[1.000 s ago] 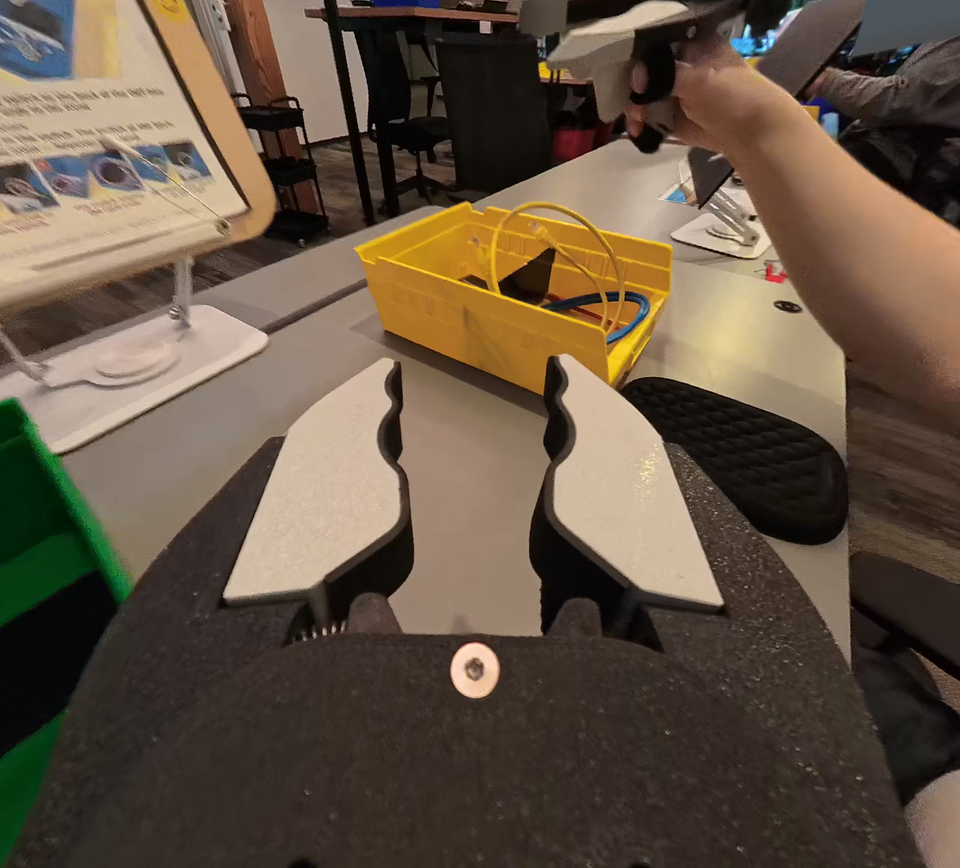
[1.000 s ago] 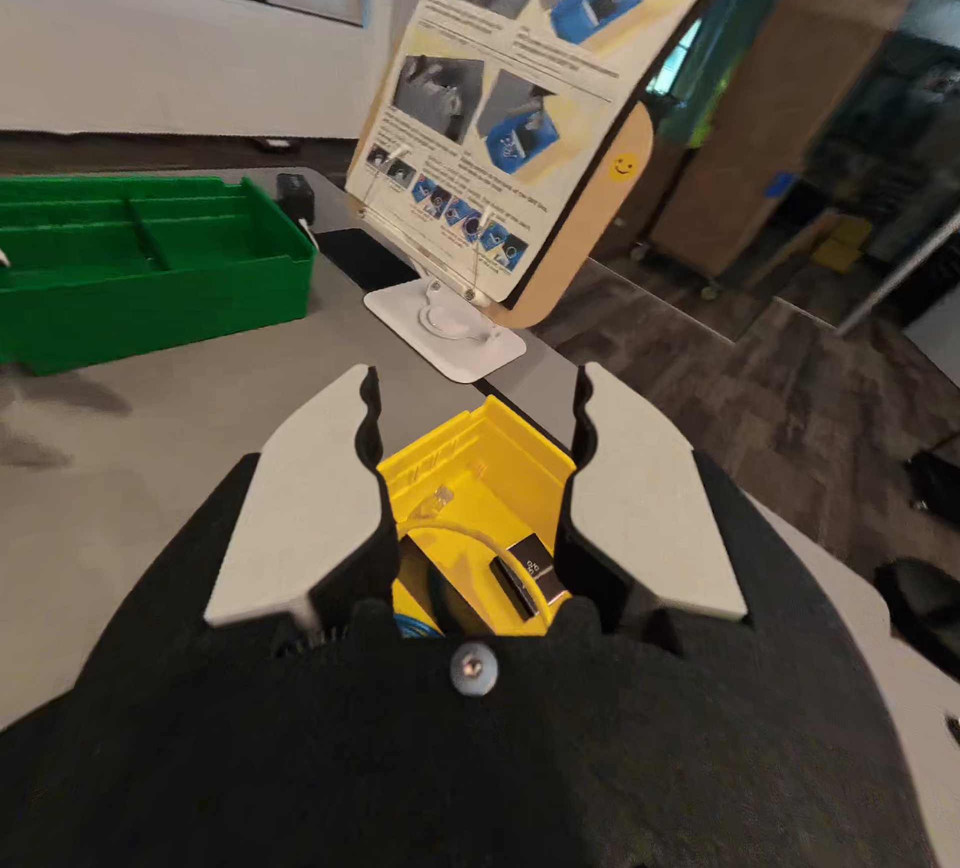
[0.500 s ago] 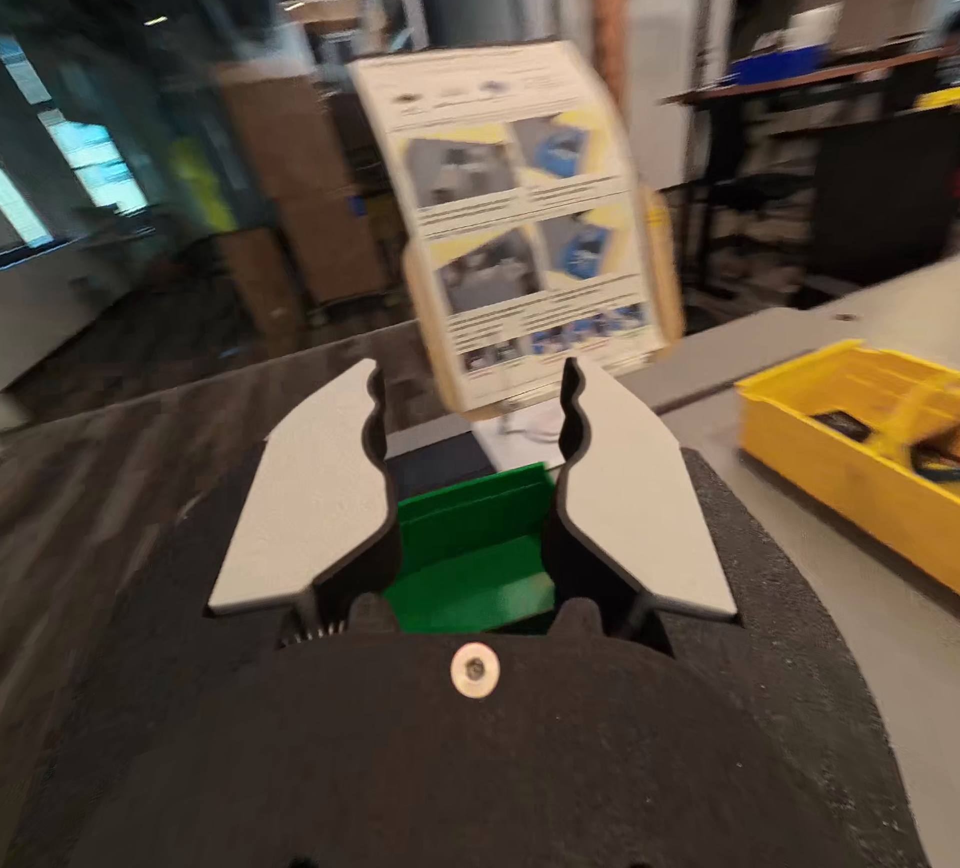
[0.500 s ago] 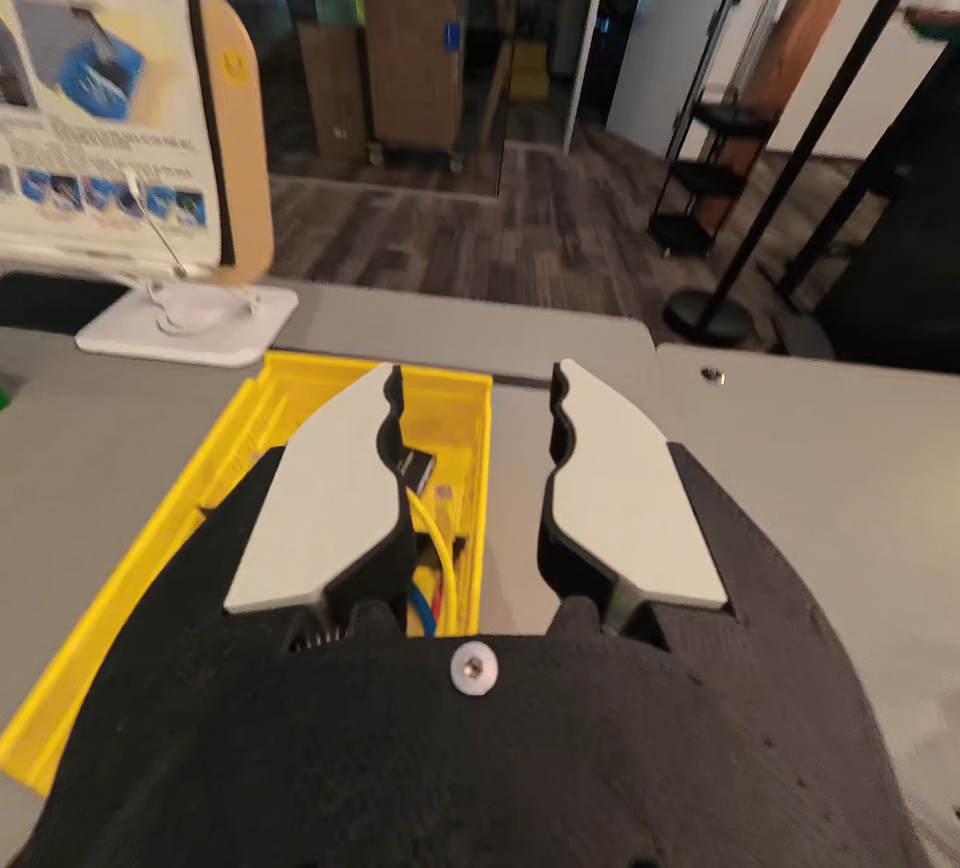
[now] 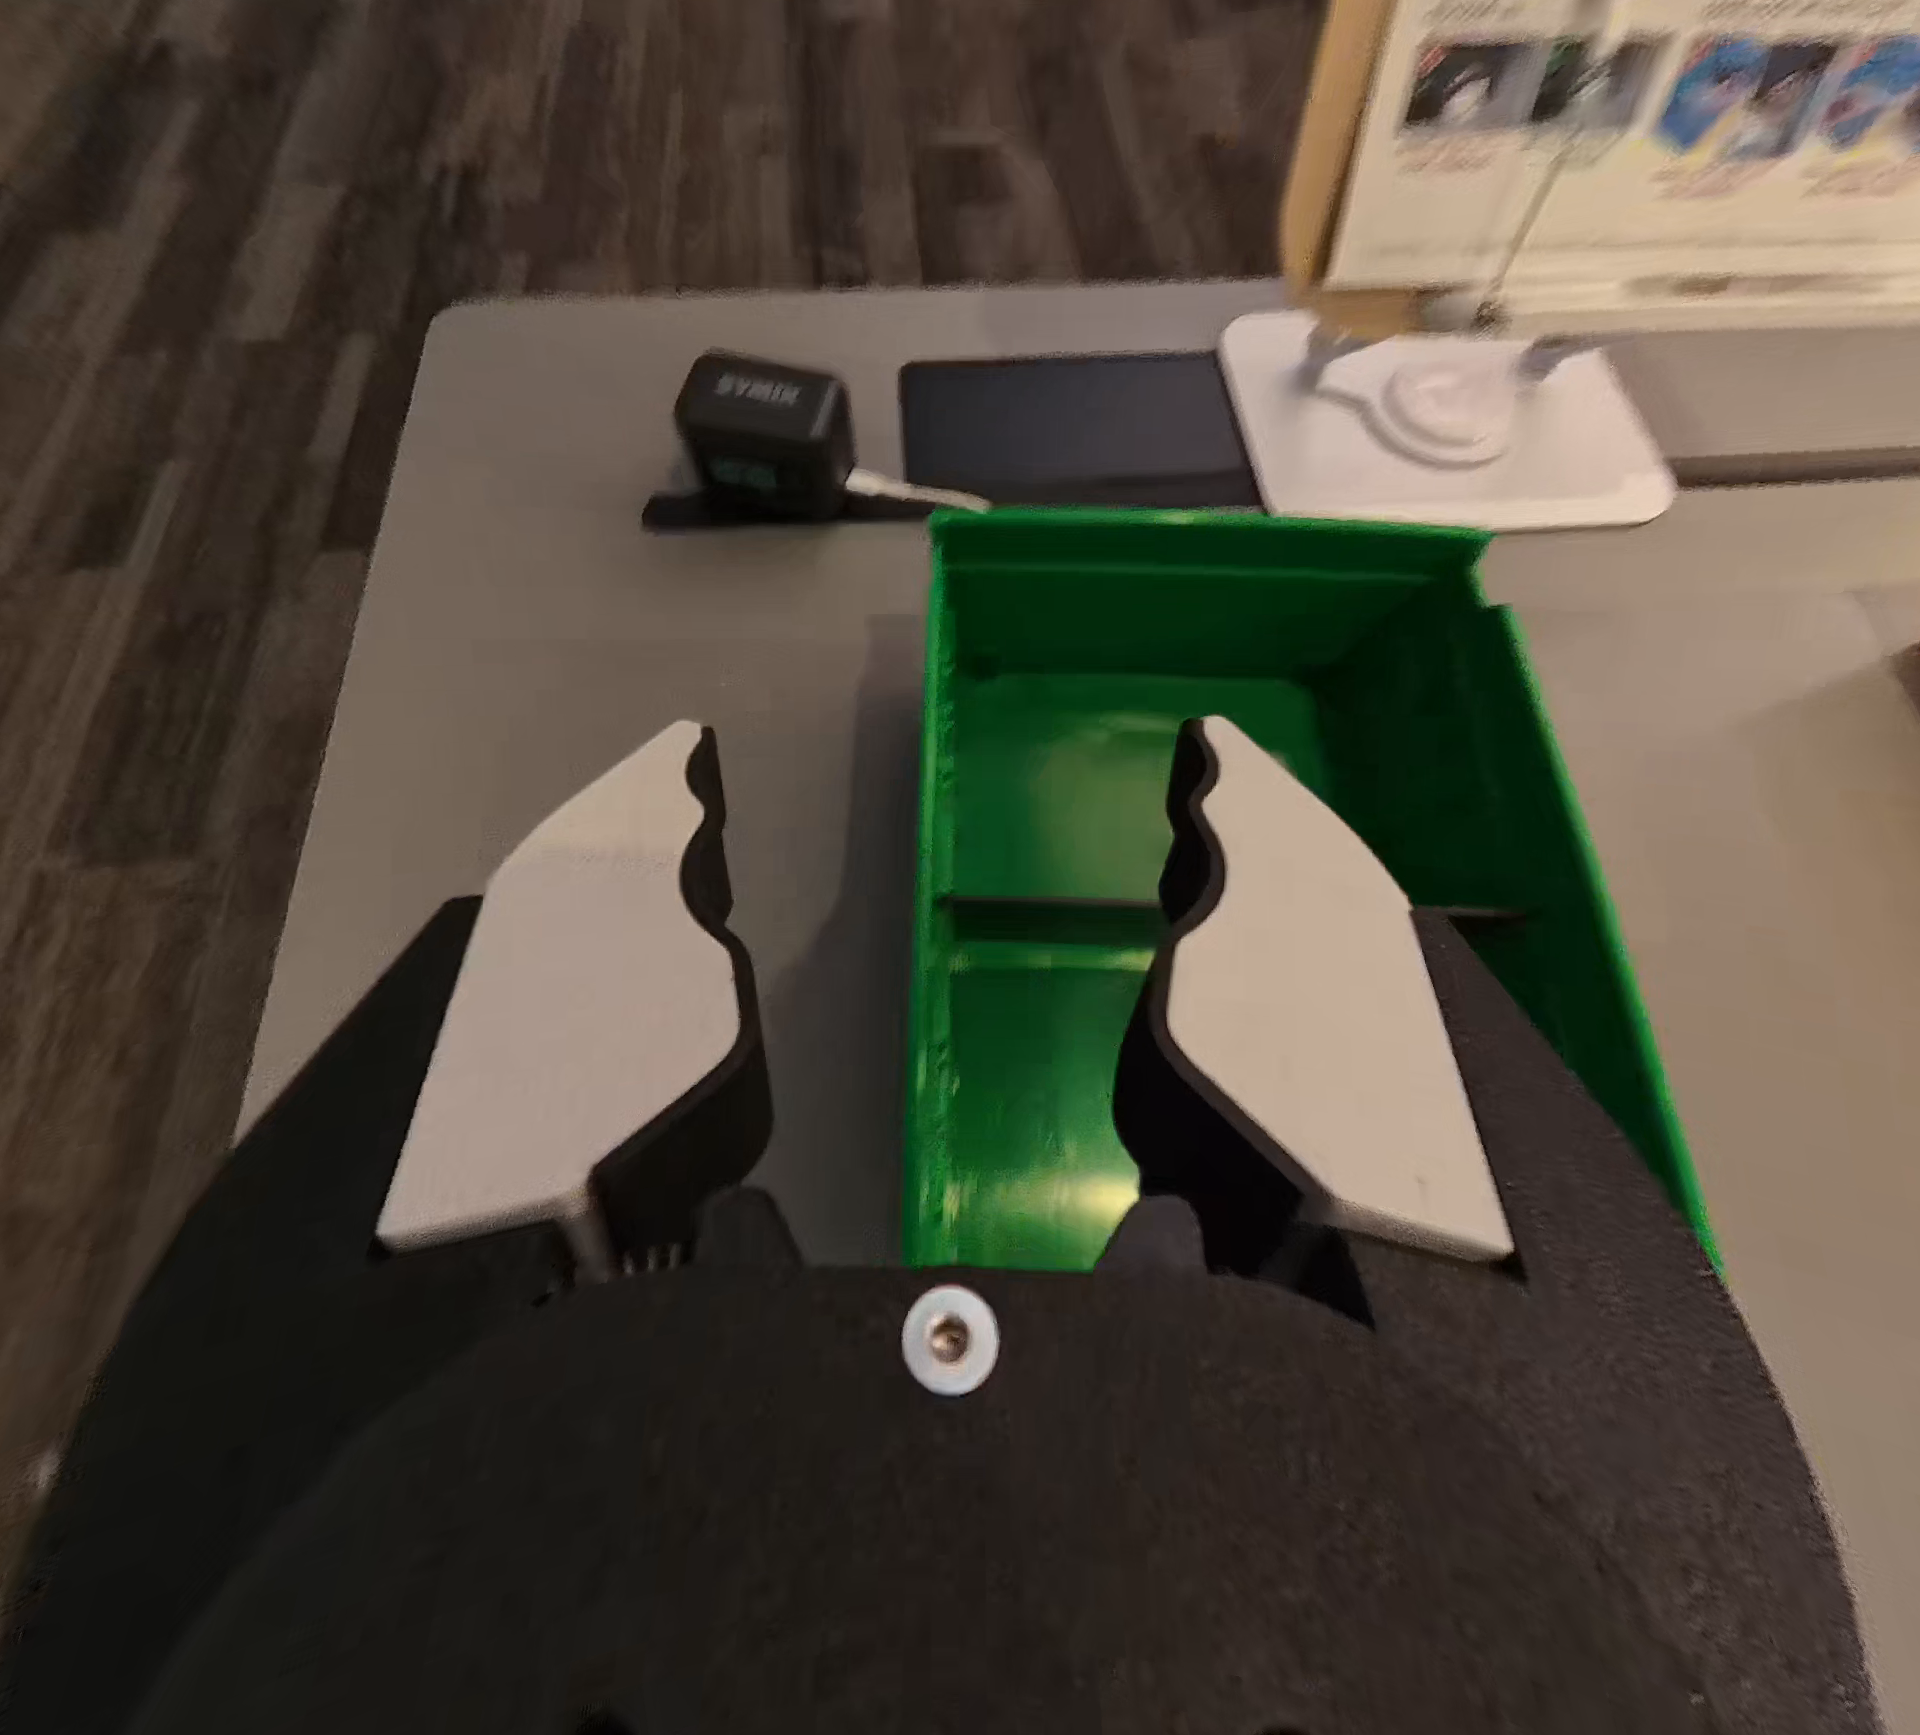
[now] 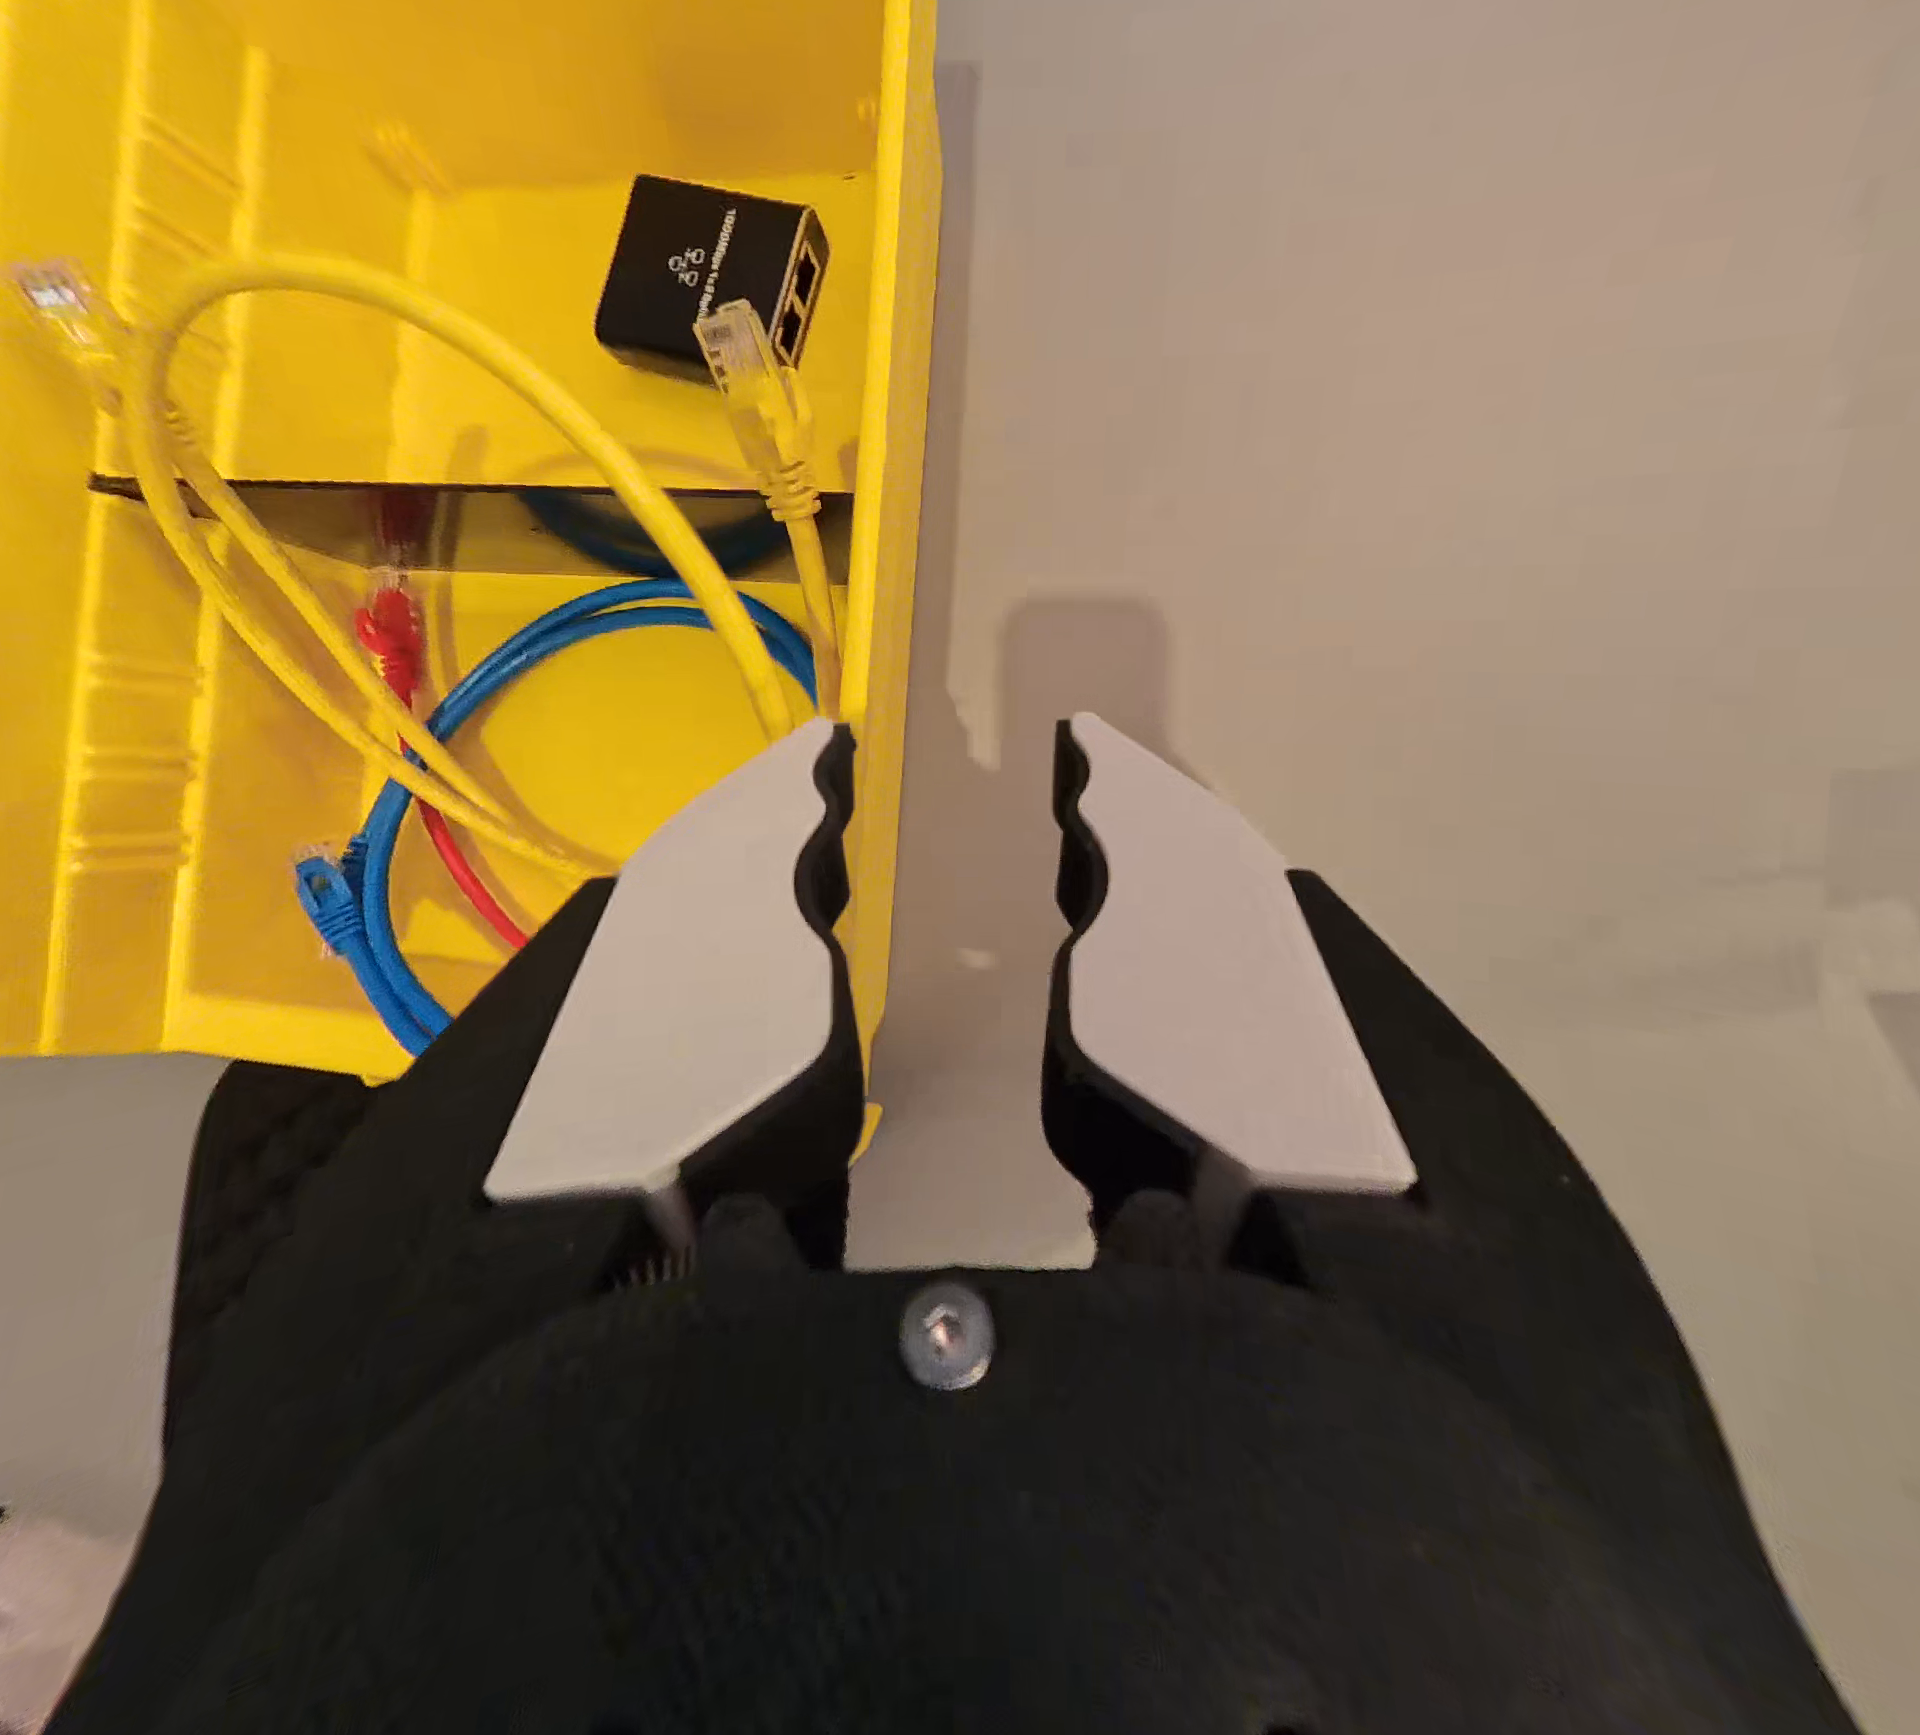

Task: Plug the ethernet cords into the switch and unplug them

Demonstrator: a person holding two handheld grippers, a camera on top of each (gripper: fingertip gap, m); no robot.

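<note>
Your right gripper [image 6: 954, 729] hangs with its jaws apart and nothing between the pads, straddling the right wall of the yellow bin [image 6: 896, 251]; bare grey table [image 6: 1455, 335] lies open to its right. Inside the bin, the black switch [image 6: 717, 272] sits against that wall at the far end, with yellow cord [image 6: 447, 335], blue cord [image 6: 499, 688] and red cord [image 6: 468, 875] looped nearer you. Your left gripper [image 5: 948, 735] is spread wide and bare over the green bin's [image 5: 1538, 750] left wall, near the table's left edge; wood floor [image 5: 520, 106] lies beyond.
</note>
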